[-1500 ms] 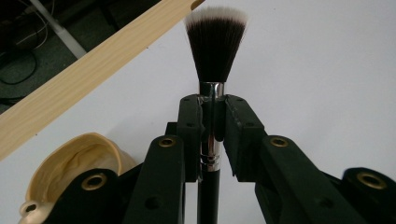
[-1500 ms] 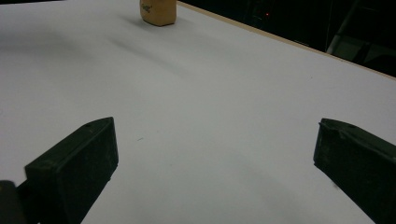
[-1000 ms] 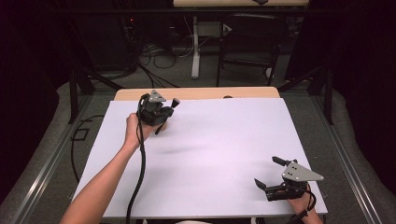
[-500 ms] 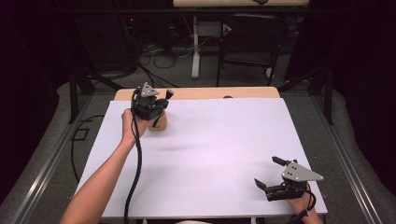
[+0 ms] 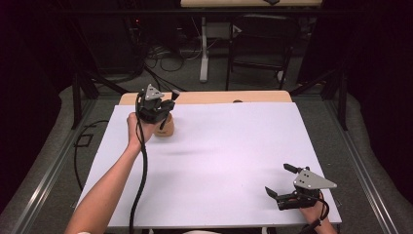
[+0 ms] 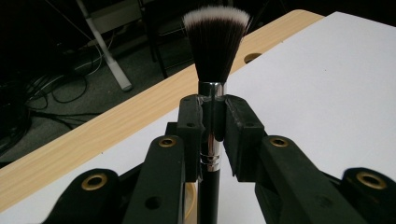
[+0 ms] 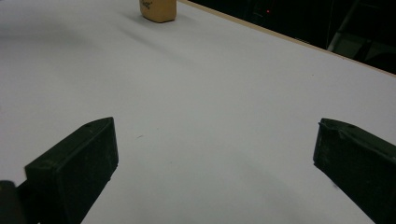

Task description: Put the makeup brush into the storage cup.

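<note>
My left gripper (image 5: 157, 106) is at the table's far left, shut on a makeup brush (image 6: 215, 42). The jaws clamp the silver ferrule, so the black, white-tipped bristles stand up beyond them and the black handle runs down between them. Just under this gripper a tan holder (image 5: 164, 128) stands on the white sheet (image 5: 234, 146); a sliver of the holder (image 6: 189, 200) shows between the jaw arms. My right gripper (image 5: 278, 179) rests near the front right corner with its jaws wide apart and nothing between them (image 7: 215, 135). From there the tan holder (image 7: 159, 10) is far off.
A strip of wooden tabletop (image 5: 219, 96) with a small hole (image 5: 237, 101) runs along the far edge of the sheet. Beyond the table are a chair (image 5: 260, 48), a desk leg and floor cables. The left gripper's cable (image 5: 141, 185) trails along the forearm.
The left hand has shifted slightly left and away with the brush, uncovering the tan holder below it. The right gripper has stayed still.
</note>
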The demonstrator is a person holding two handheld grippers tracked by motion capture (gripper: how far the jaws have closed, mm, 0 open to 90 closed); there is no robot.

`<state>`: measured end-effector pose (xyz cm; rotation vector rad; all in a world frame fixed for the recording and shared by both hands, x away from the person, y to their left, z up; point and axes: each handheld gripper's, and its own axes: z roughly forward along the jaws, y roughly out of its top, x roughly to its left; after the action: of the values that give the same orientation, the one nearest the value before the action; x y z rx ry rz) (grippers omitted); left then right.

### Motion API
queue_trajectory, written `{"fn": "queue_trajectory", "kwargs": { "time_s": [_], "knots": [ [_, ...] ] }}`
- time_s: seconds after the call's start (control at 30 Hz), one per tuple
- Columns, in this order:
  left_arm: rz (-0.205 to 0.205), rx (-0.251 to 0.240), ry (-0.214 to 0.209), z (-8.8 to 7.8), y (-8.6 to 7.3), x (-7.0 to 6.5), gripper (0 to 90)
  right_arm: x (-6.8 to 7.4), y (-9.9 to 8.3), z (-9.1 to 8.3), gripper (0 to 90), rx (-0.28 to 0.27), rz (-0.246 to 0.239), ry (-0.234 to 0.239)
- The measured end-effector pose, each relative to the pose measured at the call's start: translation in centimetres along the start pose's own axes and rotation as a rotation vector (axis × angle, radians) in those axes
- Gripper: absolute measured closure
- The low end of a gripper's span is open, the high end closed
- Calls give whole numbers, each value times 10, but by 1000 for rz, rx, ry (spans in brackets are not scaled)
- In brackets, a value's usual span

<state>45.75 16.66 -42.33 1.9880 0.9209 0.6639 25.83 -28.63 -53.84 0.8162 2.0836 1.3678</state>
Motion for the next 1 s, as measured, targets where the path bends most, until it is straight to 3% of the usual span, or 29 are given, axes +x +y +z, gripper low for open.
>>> {"fn": "queue_trajectory", "kwargs": {
  "time_s": [0.33, 1.0],
  "knots": [
    [-40, -50, 18, 4, 2, 4, 776, 0, 0, 0, 0, 7, 1, -4],
    [-98, -136, 104, 12, 2, 11, 776, 0, 0, 0, 0, 5, 2, -3]
  ]
}}
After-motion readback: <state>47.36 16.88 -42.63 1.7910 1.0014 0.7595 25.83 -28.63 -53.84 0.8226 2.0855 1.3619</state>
